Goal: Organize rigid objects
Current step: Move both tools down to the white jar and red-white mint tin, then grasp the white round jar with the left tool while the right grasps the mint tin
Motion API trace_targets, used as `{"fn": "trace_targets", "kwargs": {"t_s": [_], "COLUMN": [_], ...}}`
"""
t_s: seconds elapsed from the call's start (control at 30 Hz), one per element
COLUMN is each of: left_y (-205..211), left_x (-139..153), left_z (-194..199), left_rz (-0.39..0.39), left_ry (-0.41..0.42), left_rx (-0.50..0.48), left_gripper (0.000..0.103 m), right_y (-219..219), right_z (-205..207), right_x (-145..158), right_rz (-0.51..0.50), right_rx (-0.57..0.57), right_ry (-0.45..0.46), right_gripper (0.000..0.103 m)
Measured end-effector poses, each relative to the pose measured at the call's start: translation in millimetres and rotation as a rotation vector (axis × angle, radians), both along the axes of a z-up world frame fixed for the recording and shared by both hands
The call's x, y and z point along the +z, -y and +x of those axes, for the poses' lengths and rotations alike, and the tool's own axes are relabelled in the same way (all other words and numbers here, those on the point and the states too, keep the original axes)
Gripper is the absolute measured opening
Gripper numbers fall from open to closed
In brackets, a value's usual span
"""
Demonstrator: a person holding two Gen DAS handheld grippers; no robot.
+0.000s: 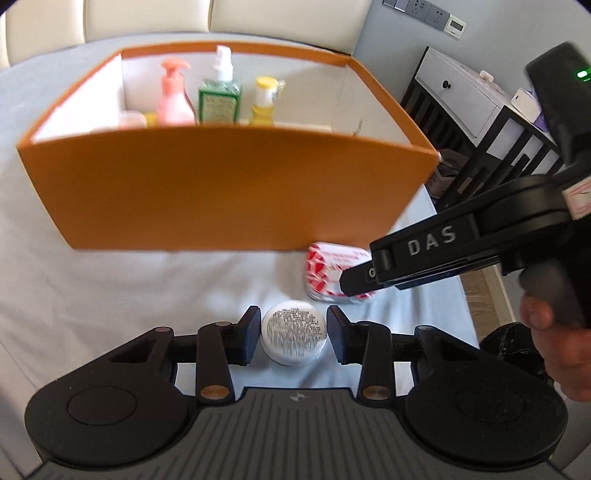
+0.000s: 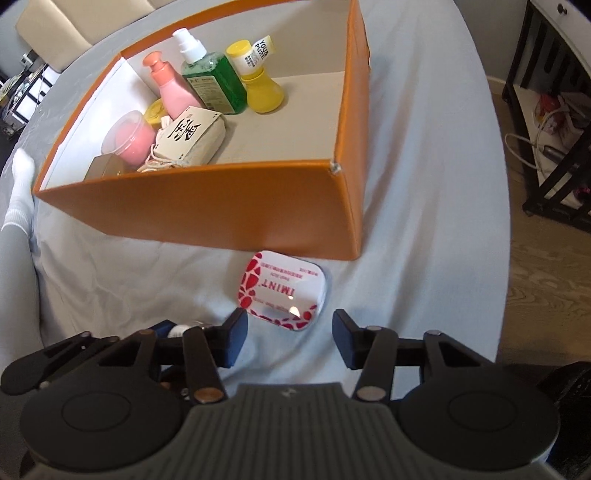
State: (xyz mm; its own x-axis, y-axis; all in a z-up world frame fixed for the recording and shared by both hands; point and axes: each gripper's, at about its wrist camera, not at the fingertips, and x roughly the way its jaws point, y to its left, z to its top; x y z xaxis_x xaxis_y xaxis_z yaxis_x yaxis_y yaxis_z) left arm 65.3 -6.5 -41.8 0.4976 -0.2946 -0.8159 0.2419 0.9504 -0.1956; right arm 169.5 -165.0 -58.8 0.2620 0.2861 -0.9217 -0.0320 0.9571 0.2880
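A small white round jar [image 1: 293, 338] with a printed label lies on the pale sheet, and my left gripper [image 1: 293, 336] is shut on it, a pad against each side. A red-and-white mint tin [image 2: 282, 290] lies flat just in front of the orange box [image 2: 207, 206]. My right gripper [image 2: 290, 339] hovers over the tin's near edge, open, its pads clear of it. In the left wrist view the tin [image 1: 325, 266] is partly hidden by the right gripper's black finger. Inside the box stand a pink pump bottle [image 2: 171, 88], a green spray bottle [image 2: 214, 85] and a yellow bottle [image 2: 262, 92].
The box also holds a pink tub [image 2: 129, 138] and a tagged cloth pouch [image 2: 192, 138]. A leg in a white sock [image 2: 20, 184] rests at the bed's left. Right of the bed's edge are a black-framed white nightstand [image 1: 461, 92] and wood floor [image 2: 546, 280]. A cream headboard [image 1: 147, 18] is behind.
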Motion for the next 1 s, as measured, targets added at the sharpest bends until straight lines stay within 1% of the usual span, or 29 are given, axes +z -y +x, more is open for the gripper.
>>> {"fn": "trace_targets", "kwargs": {"t_s": [0.03, 0.07, 0.1, 0.17, 0.2, 0.27, 0.3, 0.33, 0.37, 0.4, 0.43, 0.5, 0.53, 0.67, 0.7, 0.77, 0.9, 1.0], "left_y": [-2, -4, -5, -6, -6, -5, -6, -7, -9, -11, -13, -17, -18, -16, -12, -4, 4, 7], "left_x": [2, 2, 0, -4, -6, -9, -11, -10, -10, -10, -9, -9, -9, -10, -10, -12, -21, -25], "left_z": [2, 4, 5, 7, 7, 6, 5, 3, 0, -2, -5, -8, -10, -9, -10, -11, -13, -15], "left_rz": [0.004, 0.004, 0.004, 0.003, 0.012, 0.033, 0.029, 0.020, 0.008, 0.002, 0.006, 0.032, 0.033, -0.004, 0.000, 0.039, 0.127, 0.152], "left_ry": [0.004, 0.006, 0.003, -0.009, -0.013, -0.026, -0.035, -0.037, -0.043, -0.049, -0.050, -0.051, -0.046, -0.023, -0.010, 0.011, 0.048, 0.069], "left_rx": [-0.002, -0.001, -0.004, -0.014, -0.020, -0.031, -0.034, -0.036, -0.040, -0.037, -0.034, -0.021, -0.020, -0.042, -0.056, -0.073, -0.069, -0.075], "left_gripper": [0.043, 0.040, 0.029, 0.028, 0.028, 0.029, 0.032, 0.042, 0.046, 0.052, 0.057, 0.059, 0.059, 0.060, 0.063, 0.063, 0.062, 0.061], "right_y": [-2, -5, -8, -14, -16, -18, -19, -20, -20, -21, -21, -24, -27, -32, -32, -34, -40, -42], "right_z": [3, 6, 9, 14, 16, 21, 23, 25, 27, 28, 28, 29, 28, 26, 25, 25, 23, 21], "right_x": [-1, -1, -2, -6, -9, -13, -15, -17, -19, -21, -22, -23, -22, -23, -23, -23, -23, -22], "right_rz": [0.005, 0.005, -0.001, -0.019, -0.029, -0.037, -0.043, -0.052, -0.059, -0.061, -0.061, -0.069, -0.073, -0.087, -0.090, -0.096, -0.123, -0.144], "right_rx": [0.000, 0.005, 0.010, 0.017, 0.015, 0.011, 0.009, 0.008, 0.009, 0.010, 0.011, 0.023, 0.030, 0.054, 0.058, 0.066, 0.102, 0.133], "right_ry": [-0.004, -0.005, -0.004, -0.010, -0.015, -0.022, -0.027, -0.030, -0.037, -0.043, -0.047, -0.044, -0.041, -0.035, -0.030, -0.023, -0.003, 0.015], "right_gripper": [0.052, 0.052, 0.052, 0.054, 0.056, 0.056, 0.056, 0.055, 0.055, 0.055, 0.056, 0.056, 0.056, 0.059, 0.059, 0.060, 0.060, 0.059]}}
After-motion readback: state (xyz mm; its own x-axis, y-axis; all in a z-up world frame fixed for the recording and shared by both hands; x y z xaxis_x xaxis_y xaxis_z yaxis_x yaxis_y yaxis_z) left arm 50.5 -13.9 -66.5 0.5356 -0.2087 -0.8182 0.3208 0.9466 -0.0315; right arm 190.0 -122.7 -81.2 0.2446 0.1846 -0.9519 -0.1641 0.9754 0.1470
